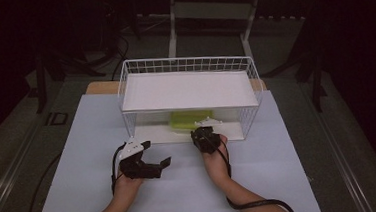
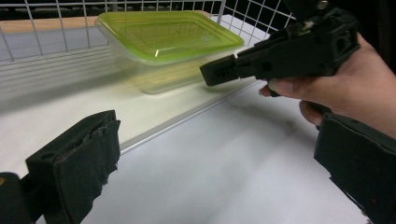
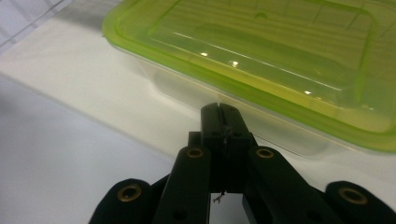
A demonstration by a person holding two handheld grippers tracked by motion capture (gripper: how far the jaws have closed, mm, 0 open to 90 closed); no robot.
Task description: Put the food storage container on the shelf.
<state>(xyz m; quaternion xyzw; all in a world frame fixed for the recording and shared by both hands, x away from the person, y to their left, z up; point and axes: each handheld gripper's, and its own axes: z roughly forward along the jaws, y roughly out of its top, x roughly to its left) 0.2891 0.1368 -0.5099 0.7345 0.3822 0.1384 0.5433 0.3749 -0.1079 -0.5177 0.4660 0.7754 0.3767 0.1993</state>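
One box with a green lid [image 1: 189, 120] sits on the bottom shelf of one white wire rack [image 1: 188, 66] on the tabletop [image 1: 78, 143]. The right gripper [image 1: 201, 133] points at it, fingers pressed together, empty. The left gripper [image 1: 158, 154] waits nearby, fingers spread wide, holding nothing.
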